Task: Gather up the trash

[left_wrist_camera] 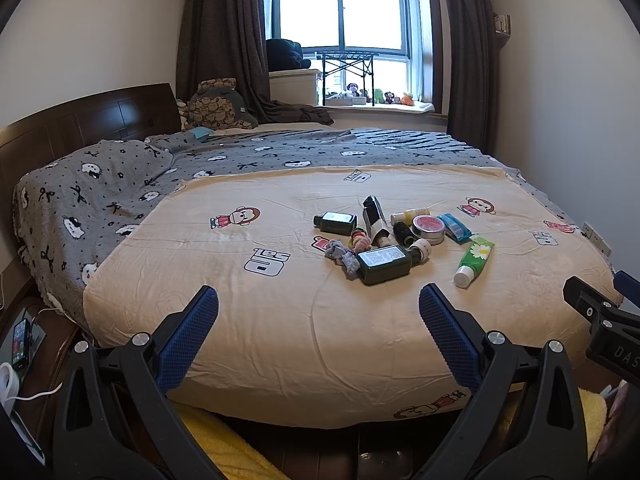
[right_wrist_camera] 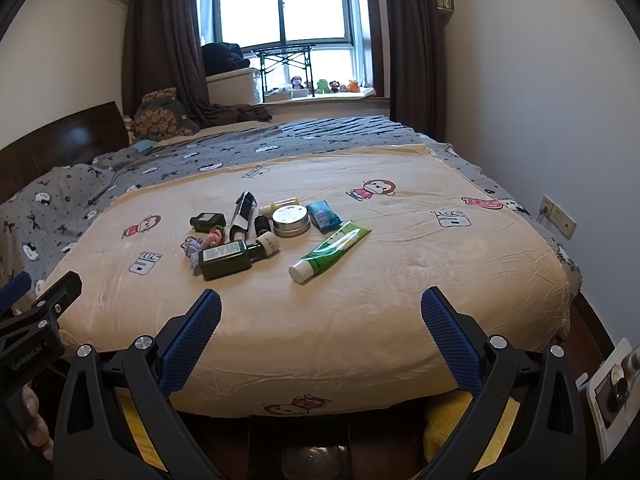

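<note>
A pile of small items lies on the cream quilt of the bed: a large dark green bottle, a small dark bottle, a green tube, a round tin, a blue packet, a black-and-white box, hair ties and a yellow bottle. My left gripper is open and empty, near the bed's front edge. My right gripper is open and empty, also short of the pile.
A grey patterned blanket and a dark headboard are at the left. A windowsill with toys is at the back. A wall with a socket is at the right. A yellow towel lies below the bed edge.
</note>
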`<state>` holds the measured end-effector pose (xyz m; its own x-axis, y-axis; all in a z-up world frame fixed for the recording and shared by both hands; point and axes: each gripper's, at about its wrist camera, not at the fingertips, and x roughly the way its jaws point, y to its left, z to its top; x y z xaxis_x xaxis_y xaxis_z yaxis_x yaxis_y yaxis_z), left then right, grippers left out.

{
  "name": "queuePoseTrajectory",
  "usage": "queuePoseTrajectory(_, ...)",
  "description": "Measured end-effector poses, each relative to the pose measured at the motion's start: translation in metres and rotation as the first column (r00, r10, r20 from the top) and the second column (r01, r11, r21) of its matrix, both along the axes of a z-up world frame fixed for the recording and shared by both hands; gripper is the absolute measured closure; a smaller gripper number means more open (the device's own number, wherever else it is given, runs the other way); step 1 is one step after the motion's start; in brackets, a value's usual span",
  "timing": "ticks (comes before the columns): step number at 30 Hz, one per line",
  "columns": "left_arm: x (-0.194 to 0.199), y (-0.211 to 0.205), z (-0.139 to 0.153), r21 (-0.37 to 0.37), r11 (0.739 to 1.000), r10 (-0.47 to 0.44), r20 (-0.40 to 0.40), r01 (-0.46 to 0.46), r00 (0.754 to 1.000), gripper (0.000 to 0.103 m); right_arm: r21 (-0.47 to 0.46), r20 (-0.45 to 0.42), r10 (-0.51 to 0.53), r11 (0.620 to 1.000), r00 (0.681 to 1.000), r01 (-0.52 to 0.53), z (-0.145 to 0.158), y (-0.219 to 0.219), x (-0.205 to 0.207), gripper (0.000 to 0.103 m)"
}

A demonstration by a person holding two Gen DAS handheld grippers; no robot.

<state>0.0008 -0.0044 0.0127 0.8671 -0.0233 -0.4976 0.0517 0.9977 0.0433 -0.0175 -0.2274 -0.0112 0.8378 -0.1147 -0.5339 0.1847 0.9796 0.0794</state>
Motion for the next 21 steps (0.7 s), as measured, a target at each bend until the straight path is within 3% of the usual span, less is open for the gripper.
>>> queuePoseTrajectory(21, -0.0024, 0.0015, -0.0059, -0.012, 1.0, 0.009, -0.002, -0.009, 1.0, 0.008, 0.005, 0.003, -0.002, 1.0, 1.0, 0.002, -0.0023, 0.0016, -0.0023, 0.003)
